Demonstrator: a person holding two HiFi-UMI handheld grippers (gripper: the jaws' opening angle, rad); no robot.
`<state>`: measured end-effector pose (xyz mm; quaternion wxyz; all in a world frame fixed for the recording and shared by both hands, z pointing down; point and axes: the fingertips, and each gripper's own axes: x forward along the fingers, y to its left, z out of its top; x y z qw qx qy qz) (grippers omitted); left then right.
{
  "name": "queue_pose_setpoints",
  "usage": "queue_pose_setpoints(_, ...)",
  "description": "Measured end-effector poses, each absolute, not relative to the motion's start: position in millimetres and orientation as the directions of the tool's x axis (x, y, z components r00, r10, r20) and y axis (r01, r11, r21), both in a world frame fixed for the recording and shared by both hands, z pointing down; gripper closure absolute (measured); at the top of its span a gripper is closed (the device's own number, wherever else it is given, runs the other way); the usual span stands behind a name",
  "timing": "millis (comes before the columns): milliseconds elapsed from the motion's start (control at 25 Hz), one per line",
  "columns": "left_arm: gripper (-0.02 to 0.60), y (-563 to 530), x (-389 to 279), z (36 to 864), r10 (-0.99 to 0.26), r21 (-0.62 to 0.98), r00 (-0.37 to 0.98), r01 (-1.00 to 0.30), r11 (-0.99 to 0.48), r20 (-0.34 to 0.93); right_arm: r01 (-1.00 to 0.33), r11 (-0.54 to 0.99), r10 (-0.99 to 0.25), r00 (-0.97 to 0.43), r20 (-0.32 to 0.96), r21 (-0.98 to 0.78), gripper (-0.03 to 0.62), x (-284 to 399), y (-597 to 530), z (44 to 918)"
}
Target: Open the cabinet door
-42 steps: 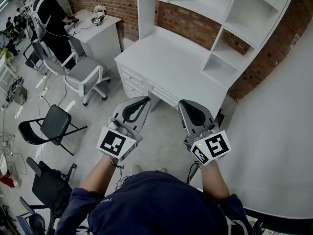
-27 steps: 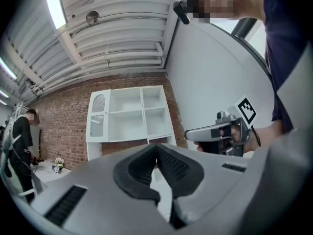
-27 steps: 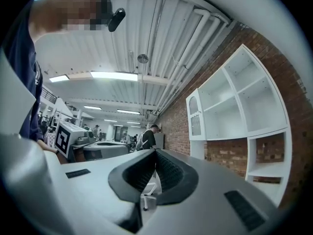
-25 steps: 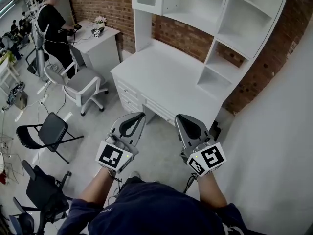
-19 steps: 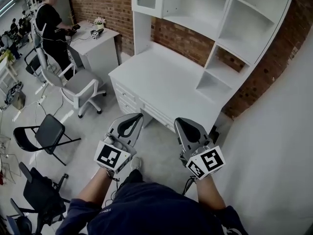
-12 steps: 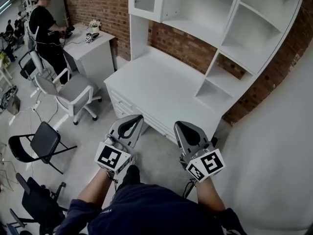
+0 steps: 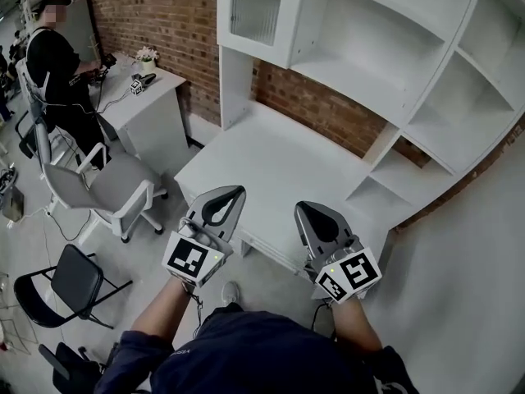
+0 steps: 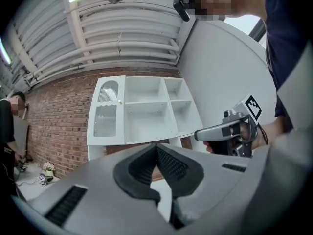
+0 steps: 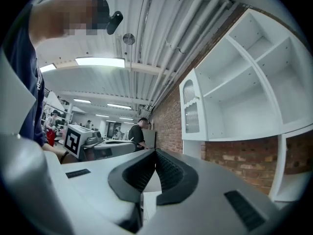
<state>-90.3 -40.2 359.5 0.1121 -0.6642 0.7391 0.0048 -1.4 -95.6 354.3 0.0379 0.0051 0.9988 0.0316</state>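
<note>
**Condition.** The cabinet door, a white frame with a ribbed glass panel, is shut. It occupies the upper-left bay of the shelf unit, above the desk top and against the brick wall. The left gripper view shows a small knob near the door's right edge.

**Grippers.** The left gripper and the right gripper are held level over the near desk edge, well apart from the door. The pads of each meet and nothing sits between them.

**Hazards.**
- Closed jaws cannot take the knob. If they are not opened before contact, the tips likely strike the knob or the glass.
- The knob is small. A shallow or off-centre grip probably slips off once the pull begins.
- The hinge appears to be on the left edge. A straight pull that ignores the arc may wrench the knob free of the pads.
- The door sits high behind the desk. A low reach may knock a gripper body against the desk edge.
- An idle right gripper near the open bays could block the door's swing.
</note>
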Motion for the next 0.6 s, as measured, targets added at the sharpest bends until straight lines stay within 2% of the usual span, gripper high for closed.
queue_pose_setpoints(240,0.574,-83.0,-182.1,338.7,-0.984,-0.197,-0.039,-0.978,0.074,-0.176,-0.043,0.998,-0.038,-0.996,-0.086,0.055,0.572,-84.0,-135.3,343.0)
queue_pose_setpoints(600,0.574,-172.7,-250.0,287.2,-0.978,-0.331,0.014,-0.942,0.057,-0.209,-0.076,0.995,-0.067,-0.989,-0.132,0.067,0.572,-135.0,-192.1,326.6)
